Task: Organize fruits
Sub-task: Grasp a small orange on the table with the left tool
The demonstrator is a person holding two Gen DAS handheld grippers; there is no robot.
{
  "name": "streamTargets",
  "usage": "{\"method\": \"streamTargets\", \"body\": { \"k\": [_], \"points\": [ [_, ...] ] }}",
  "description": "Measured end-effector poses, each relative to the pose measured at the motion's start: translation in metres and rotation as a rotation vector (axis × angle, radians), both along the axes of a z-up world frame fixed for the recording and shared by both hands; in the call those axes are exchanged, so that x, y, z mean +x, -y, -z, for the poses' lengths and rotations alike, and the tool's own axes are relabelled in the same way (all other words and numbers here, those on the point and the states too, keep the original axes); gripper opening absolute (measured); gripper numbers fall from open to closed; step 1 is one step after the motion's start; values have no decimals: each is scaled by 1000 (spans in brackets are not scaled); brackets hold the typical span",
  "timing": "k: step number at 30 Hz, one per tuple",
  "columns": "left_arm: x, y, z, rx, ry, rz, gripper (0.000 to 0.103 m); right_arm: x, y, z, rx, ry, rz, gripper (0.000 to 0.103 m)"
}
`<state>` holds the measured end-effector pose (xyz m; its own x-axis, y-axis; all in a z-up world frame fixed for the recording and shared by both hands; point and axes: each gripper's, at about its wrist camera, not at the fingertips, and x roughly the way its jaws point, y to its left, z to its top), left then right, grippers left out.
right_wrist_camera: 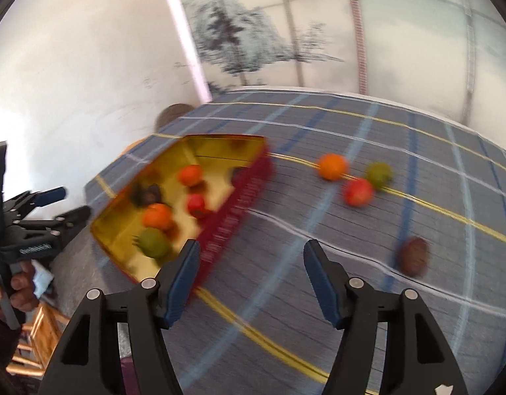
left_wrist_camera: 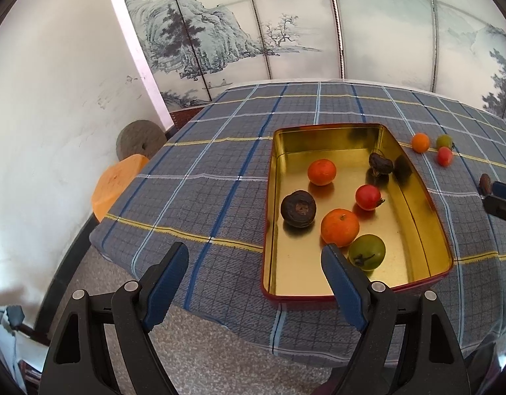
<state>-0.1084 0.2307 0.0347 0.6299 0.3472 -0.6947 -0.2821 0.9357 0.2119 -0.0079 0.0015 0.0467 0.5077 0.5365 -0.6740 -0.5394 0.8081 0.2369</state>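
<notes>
Gold-lined tin (left_wrist_camera: 417,197) already holds six fruits; four more lie on the cloth (right_wrist_camera: 319,230) beside it, a brown one (right_wrist_camera: 414,256) nearest. The right gripper (right_wrist_camera: 251,263) and left gripper (left_wrist_camera: 253,263) stand spread, both empty.

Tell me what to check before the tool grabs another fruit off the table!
1. Right tool open with nothing between its fingers: ok.
2. Left tool open, empty and out of the way at the near end of the tin: ok.
3. Fruits left on the cloth: orange one, green one, red one and brown one: ok, four to go.
4. Room in the gold tin for more: ok, bare floor shows between the six fruits inside.
5. Brown fruit free to grab: ok, it lies alone.
6. Right tool lined up on a fruit: cannot tell, its view is blurred.
</notes>
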Motion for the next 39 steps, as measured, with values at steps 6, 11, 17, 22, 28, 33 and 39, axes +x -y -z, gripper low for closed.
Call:
{"method": "streamTargets", "body": {
  "k": [6,11,17,22,28,33,39],
  "points": [
    [6,9,-1,14,-13,18,83,12,69,17,-42,-17,167,68],
    [10,21,-5,36,-18,41,83,20,123,30,-83,-33,291,69],
    [20,41,-11,45,-35,118,83,30,174,44,-139,-67,414,74],
    [36,65,-21,27,-46,218,83,34,206,54,-140,-96,488,77],
    [64,100,-38,-37,-46,378,83,33,216,57,-75,-122,503,81],
    [108,124,-47,-177,-75,474,83,32,217,54,-58,-113,495,86],
    [180,148,-40,-232,-106,502,70,30,218,51,-29,-99,480,90]
  ]
}}
